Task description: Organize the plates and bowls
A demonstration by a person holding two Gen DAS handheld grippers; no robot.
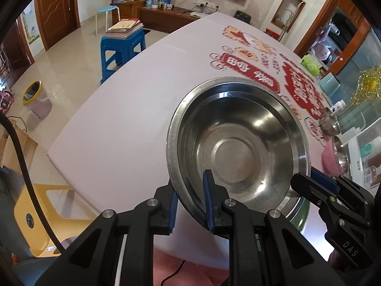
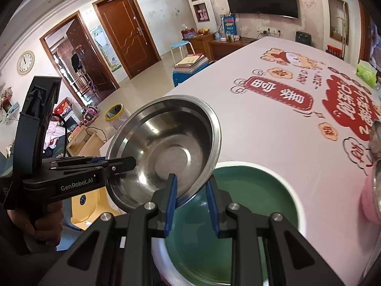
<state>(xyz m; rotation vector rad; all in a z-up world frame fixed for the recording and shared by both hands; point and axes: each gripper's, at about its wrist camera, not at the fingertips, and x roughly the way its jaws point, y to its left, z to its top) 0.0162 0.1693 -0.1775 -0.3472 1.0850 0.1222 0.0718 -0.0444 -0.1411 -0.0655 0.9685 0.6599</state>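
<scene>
- Both grippers clamp the rim of the steel bowl (image 1: pixel 238 143), tilted above the table's (image 1: pixel 114 119) near edge.
- Left gripper (image 1: pixel 190 205) pinches its near rim; right gripper (image 2: pixel 191 202) the opposite side.
- Only the right wrist view shows the green plate (image 2: pixel 250 209) underneath and a hand (image 2: pixel 45 224) holding the left handle.
- Both grippers angle downward.

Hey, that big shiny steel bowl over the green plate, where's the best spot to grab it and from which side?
Grip the large round stainless steel bowl by its thin flat rim, one pad inside and one outside, coming from the near edge. Its walls are wide and sloped, so only the rim fits the jaws. The left gripper and right gripper pinch it that way.
</scene>
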